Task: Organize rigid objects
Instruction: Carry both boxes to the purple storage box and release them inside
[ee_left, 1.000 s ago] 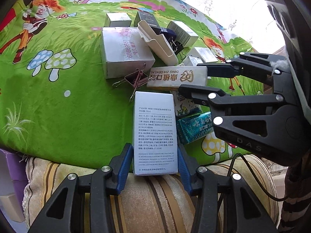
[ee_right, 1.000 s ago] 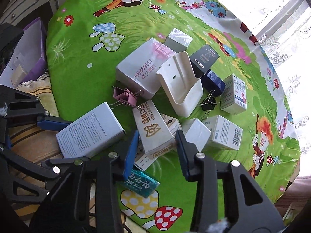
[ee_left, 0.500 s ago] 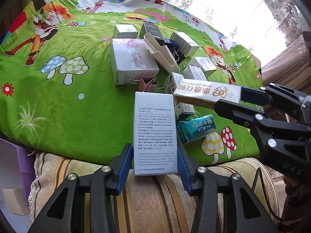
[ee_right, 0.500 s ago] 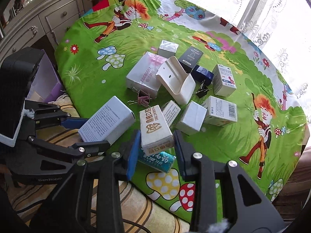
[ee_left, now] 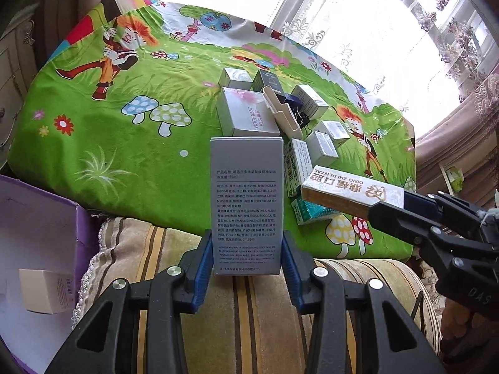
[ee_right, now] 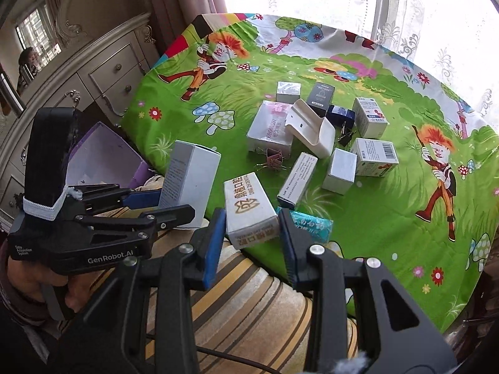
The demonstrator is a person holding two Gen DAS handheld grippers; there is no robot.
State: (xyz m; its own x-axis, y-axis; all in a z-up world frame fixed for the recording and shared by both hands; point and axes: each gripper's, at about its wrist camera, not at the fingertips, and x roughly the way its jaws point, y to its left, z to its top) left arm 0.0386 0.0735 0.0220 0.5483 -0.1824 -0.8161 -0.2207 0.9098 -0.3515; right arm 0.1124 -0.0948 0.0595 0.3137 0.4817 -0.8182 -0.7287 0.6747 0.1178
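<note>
Left to right: an open purple box (ee_left: 40, 218) beside the table (ee_left: 131, 143); the left tool (ee_left: 246, 265) clenched on a tall grey carton (ee_left: 246, 205), its jaws having just closed a little further; the right tool (ee_right: 251, 240) clenched on a white-and-gold dental carton (ee_right: 248, 208). Both cartons are held off the green cartoon cloth, above its near edge. Behind them lie small boxes, binder clips (ee_right: 271, 162) and a cream plastic holder (ee_right: 312, 131).

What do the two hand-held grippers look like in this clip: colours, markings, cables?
Both are black plastic frames with silver screws and blue finger pads. The left hand-held gripper carries white "GenRobot.AI" lettering and a white elastic band around its upright black block. The right hand-held gripper shows embossed "DAS", and a thin black cable trails beneath it.
</note>
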